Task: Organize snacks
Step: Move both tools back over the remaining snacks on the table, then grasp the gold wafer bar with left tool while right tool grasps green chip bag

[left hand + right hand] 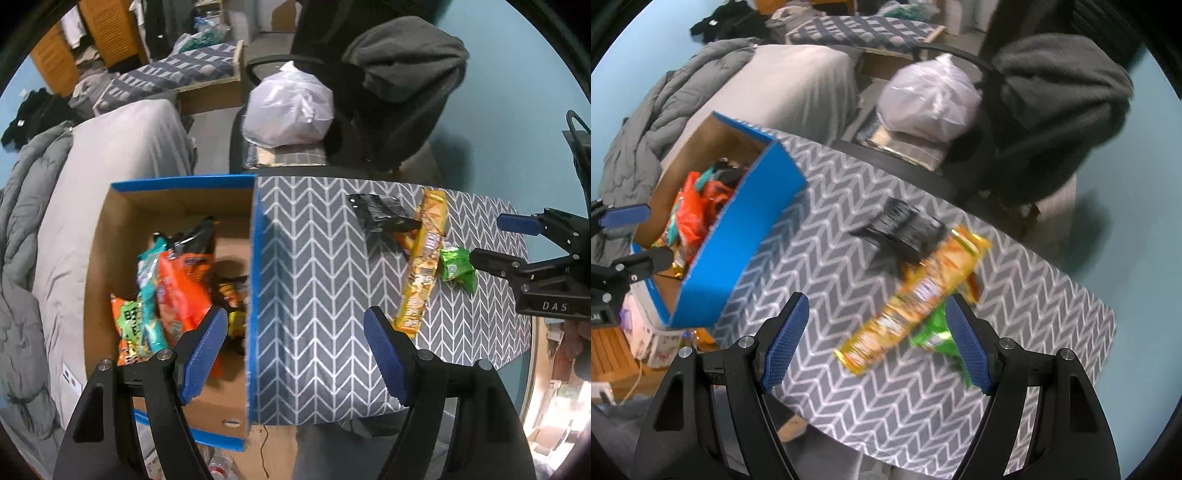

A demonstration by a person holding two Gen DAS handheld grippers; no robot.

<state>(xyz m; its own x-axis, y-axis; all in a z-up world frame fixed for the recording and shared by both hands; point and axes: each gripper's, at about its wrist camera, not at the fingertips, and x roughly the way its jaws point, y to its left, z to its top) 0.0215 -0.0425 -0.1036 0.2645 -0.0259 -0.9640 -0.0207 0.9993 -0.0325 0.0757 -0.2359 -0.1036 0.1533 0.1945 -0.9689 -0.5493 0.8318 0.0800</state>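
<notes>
A blue-rimmed cardboard box [177,184] [738,236] holds several snack packs [173,288] [690,218]. On the grey chevron surface [314,277] [820,273] lie a long yellow snack pack [421,266] [916,299], a black wrapper [380,212] [905,229] and a small green pack [456,267] [934,332]. My left gripper [295,350] is open and empty above the box's right wall. My right gripper [875,343] [491,240] is open, low over the yellow pack's near end, with the green pack by its right finger.
A white plastic bag [288,110] [931,99] sits on a chair beyond the surface, with a dark grey garment [402,77] [1063,96] draped over the chair back. A grey bed and quilt [110,155] [768,85] lie to the left.
</notes>
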